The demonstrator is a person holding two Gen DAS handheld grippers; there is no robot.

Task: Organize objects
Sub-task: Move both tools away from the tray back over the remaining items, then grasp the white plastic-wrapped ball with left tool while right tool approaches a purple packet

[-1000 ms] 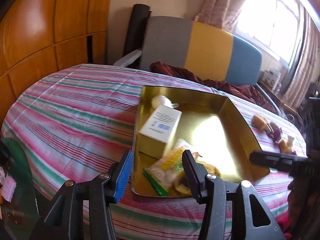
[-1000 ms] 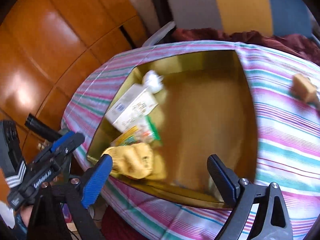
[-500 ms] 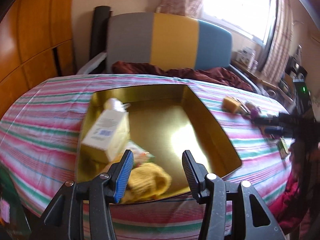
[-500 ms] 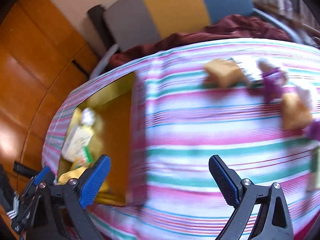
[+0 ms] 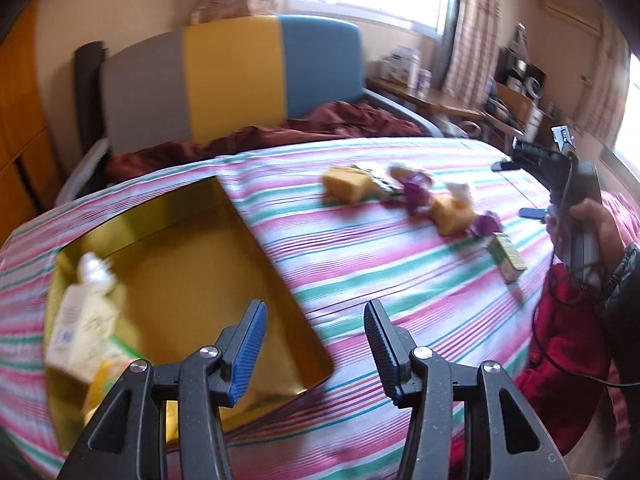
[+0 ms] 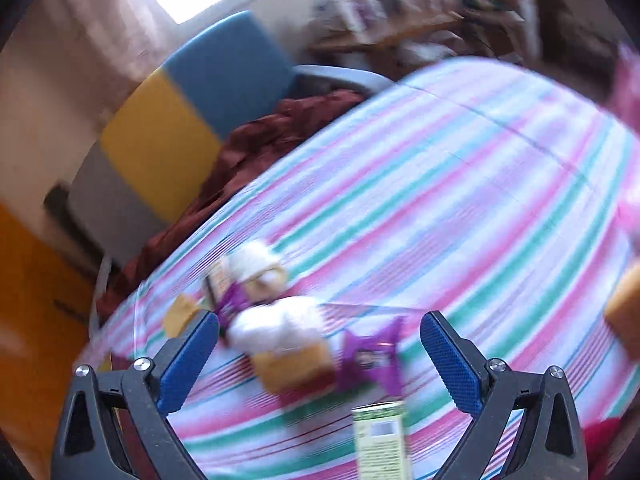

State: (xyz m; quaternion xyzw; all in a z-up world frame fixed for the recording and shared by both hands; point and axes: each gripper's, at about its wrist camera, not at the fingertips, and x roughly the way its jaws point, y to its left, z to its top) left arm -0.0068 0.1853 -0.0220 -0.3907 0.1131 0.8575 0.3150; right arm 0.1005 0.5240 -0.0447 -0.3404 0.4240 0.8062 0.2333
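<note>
A gold tray sits on the striped table at the left and holds a white box and yellow packets. My left gripper is open and empty, above the tray's near right corner. Loose items lie in a row on the cloth: a yellow block, a purple wrapper and a small green box. My right gripper is open and empty, just above a purple packet, a tan block with a white top and a green box. The right wrist view is blurred.
A grey, yellow and blue chair back with a dark red cloth stands behind the table. A cluttered desk is at the back right. Another tan block lies at the right edge of the right wrist view.
Both grippers have swung to the right, away from the tray. My right gripper now hangs over the loose items, and the tray has left its view.
</note>
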